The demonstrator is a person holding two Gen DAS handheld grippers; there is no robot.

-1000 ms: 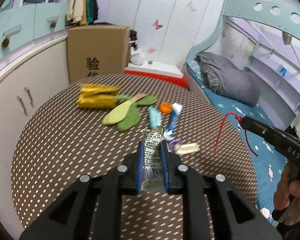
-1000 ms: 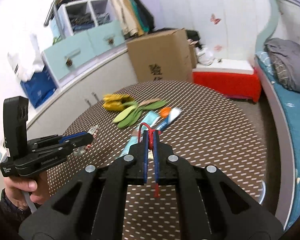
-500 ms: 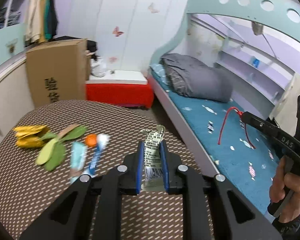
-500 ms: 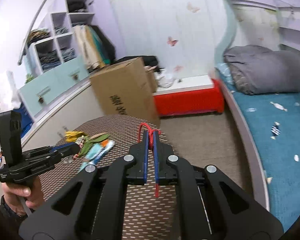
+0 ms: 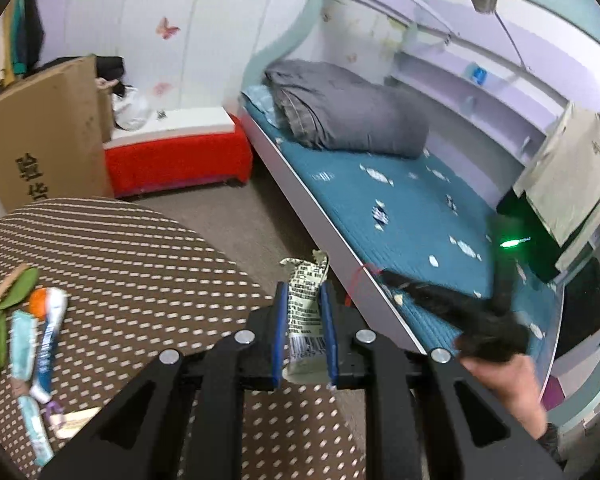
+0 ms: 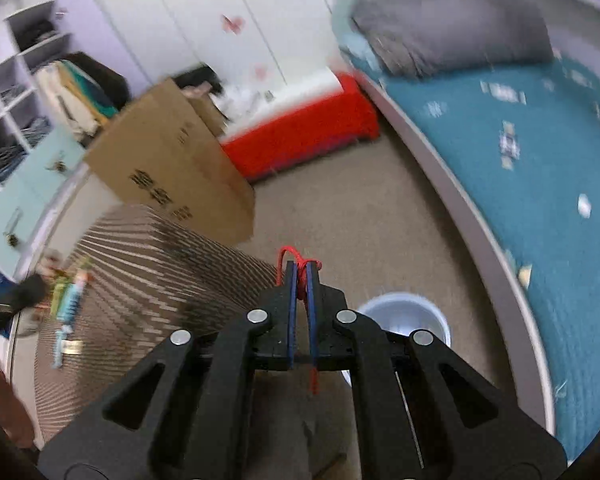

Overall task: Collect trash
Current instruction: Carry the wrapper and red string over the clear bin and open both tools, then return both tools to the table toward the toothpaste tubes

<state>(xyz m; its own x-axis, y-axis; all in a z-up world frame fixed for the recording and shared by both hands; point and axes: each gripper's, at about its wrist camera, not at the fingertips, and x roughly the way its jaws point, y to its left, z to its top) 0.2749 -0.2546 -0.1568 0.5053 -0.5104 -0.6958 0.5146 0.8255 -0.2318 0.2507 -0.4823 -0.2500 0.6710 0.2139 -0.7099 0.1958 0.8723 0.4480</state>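
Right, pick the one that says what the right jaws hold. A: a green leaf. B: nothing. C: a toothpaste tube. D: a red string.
D: in the right wrist view the right gripper is shut on a red string, whose loop pokes out past the tips and whose end hangs below.

Even indoor light; fisheye edges bent, corners dark; right wrist view motion-blurred.
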